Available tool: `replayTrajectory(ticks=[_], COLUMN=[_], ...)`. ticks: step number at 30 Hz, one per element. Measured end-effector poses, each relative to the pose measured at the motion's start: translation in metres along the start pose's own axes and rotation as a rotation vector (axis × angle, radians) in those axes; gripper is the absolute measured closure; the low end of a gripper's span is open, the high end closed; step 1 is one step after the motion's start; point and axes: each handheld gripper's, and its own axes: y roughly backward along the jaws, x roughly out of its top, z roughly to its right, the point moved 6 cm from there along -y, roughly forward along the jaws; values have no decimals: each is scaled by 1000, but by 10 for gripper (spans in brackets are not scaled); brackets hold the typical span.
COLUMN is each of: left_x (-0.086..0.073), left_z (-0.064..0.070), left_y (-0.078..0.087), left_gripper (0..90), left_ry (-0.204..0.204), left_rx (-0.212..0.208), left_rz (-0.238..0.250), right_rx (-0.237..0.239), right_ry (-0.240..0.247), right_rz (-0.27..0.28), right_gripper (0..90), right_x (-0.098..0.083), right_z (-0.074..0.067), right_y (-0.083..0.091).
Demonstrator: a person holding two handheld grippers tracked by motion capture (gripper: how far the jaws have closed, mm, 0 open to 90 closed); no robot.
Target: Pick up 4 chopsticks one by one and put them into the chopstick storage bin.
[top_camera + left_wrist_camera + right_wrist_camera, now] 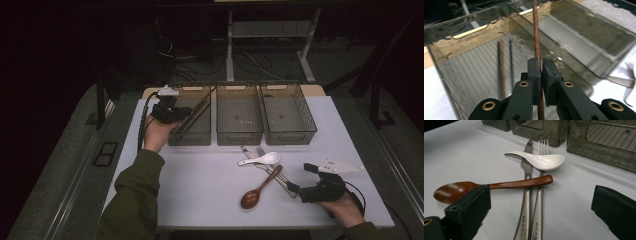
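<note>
The left gripper (186, 116) hangs over the left bin (176, 141), at the table's (200, 200) far left corner, its jaws clamped tight on a brown chopstick (537, 37). In the left gripper view the stick rises between the pads and runs out of the top edge, so its tip is cut off; its lower end is hidden behind the jaws. Two more chopsticks (501, 67) lie on the bin's ribbed floor, blurred by reflections in the smoky plastic.

The right gripper (292, 187) rests near the table's near right corner, jaws spread wide with nothing between them. Before it lie a wooden spoon (499, 186), a white ceramic spoon (541, 160), a knife (525, 195) and a fork (539, 195); the metal handles run off the bottom edge of the right gripper view, and the wooden spoon's bowl is partly covered by one jaw.
</note>
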Motion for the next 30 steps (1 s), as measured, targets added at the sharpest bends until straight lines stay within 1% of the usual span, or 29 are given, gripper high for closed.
replayTrajectory(ticks=[3, 5, 10, 12, 15, 19, 20, 22, 25, 27, 30], left_x=[1, 1, 1, 1, 0, -6, -8, -9, -9, -8, -8], left_z=[-8, -13, -22, -26, -29, -31, -31, -31, -32, -33, -34], left_y=[-7, -12, -21, -25, -31, -41, -42, -45, -45, -45, -44], left_gripper=[841, 841, 841, 841, 840, 840, 840, 840, 839, 833, 823], left_ry=[12, 11, 33, 26, 46, 44, 43, 49, 52, 50, 53], left_rx=[15, 31, 65, 83, 90, 102, 103, 107, 115, 124, 124], left_rz=[-12, -34, -64, -82, -100, -145, -162, -173, -181, -180, -170], right_rx=[0, 1, 1, 2, 2, 3, 3, 3, 3, 3, 3], right_ry=[0, 1, -1, 0, -1, -3, -2, -1, -2, -2, -1], right_rz=[0, 2, 3, 4, 5, 7, 7, 7, 10, 8, 8], right_gripper=[22, 21, 22, 22, 22, 22, 22, 22, 22, 22, 22], right_x=[0, 0, 0, 0, 0, 1, 1, 1, 1, 1, 1], right_z=[0, 0, 1, 1, 1, 1, 1, 1, 2, 2, 1], right_y=[0, 0, 0, 0, 1, 2, 2, 2, 2, 2, 2])
